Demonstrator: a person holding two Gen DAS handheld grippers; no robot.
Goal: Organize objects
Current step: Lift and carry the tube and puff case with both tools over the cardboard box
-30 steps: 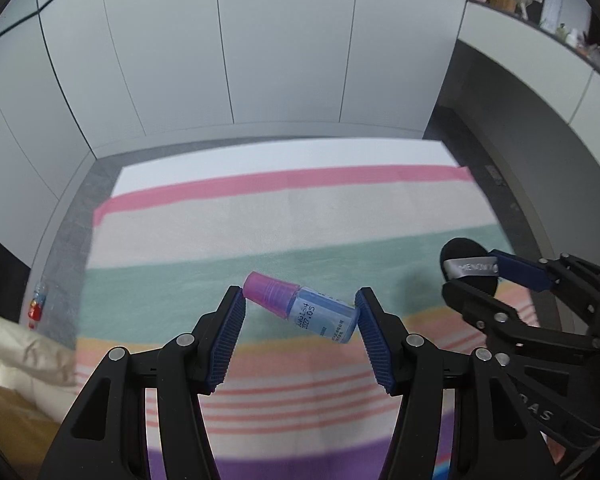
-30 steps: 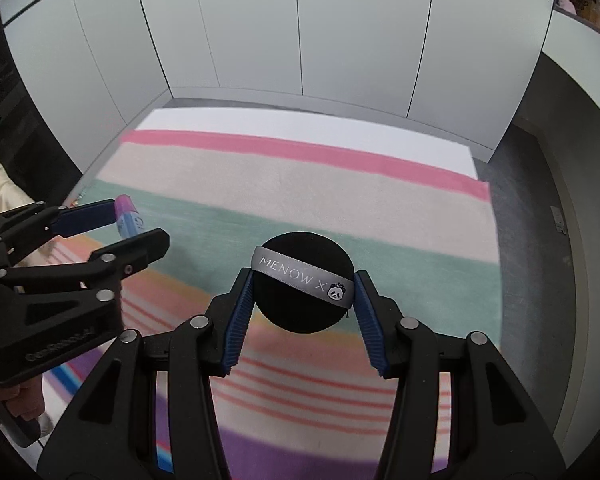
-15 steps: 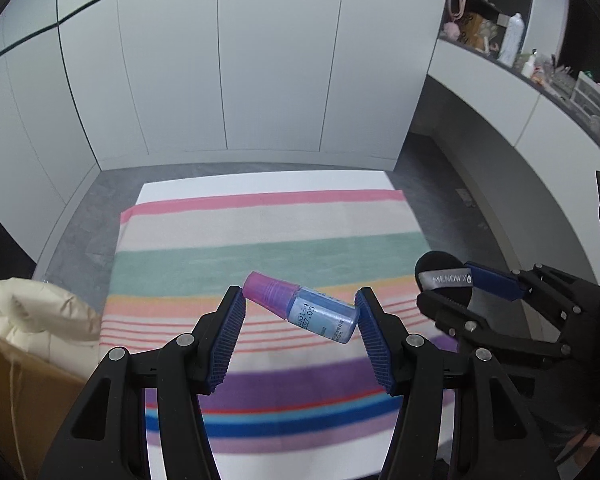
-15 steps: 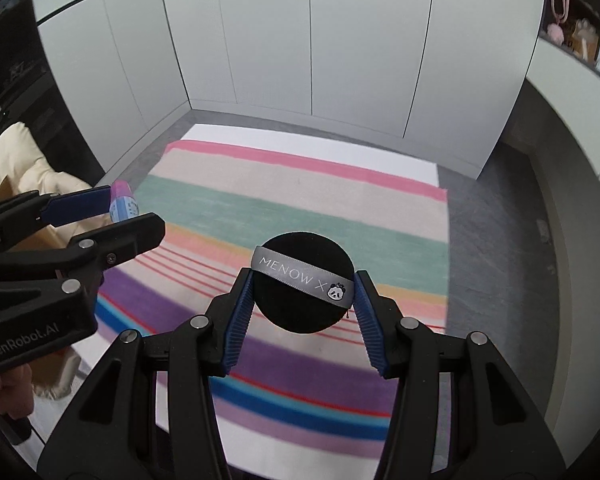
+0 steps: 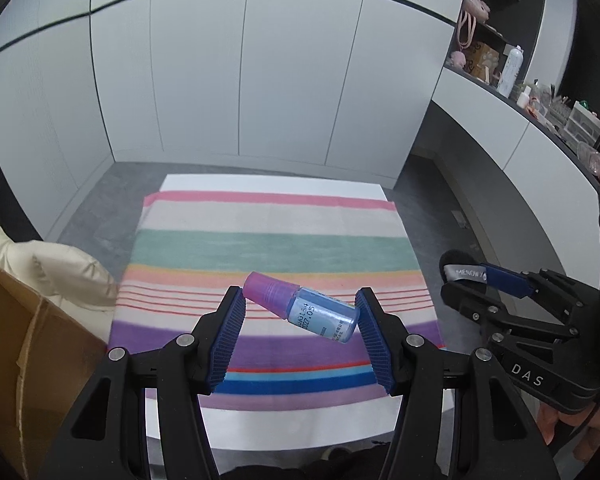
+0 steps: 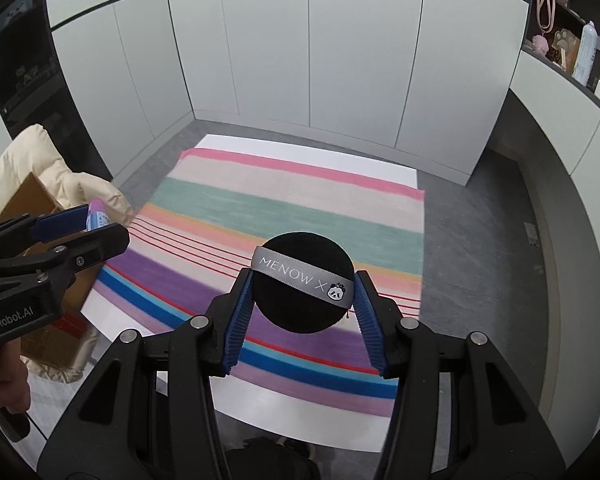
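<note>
Item 1, bottle (image 5: 304, 309): small blue bottle, pink cap, printed label with digits. Pinched endwise in the left gripper (image 5: 300, 312), cap against the left pad, base against the right. Lies tilted, cap end up toward 10 o'clock, base down toward 4 o'clock. Held in the air above the striped cloth (image 5: 268, 248), not touching it

Item 2, puff (image 6: 302, 284): round black puff, matte and soft-looking, crossed by a grey ribbon lettered MENOW X with a panda face. Pinched by its edges in the right gripper (image 6: 304, 292), ribbon facing the camera. Also held clear of the cloth

Item 3, surroundings: cloth covers a white table (image 5: 284, 428). Cardboard box (image 5: 16, 344) at 9 o'clock in the left view, with a cream padded jacket (image 5: 56, 272) beside it. Shelf with clutter at 2 o'clock

Step in hand, judged: carrying both items toward a place to put them; destination cannot be told

Handling notes: bottle is gripped on its ends and skewed, so it may pivot or slip; keep the squeeze steady, avoid jolts, lower before releasing. Puff is compressible, so a light grip suffices. Keep the two grippers apart in transit
</note>
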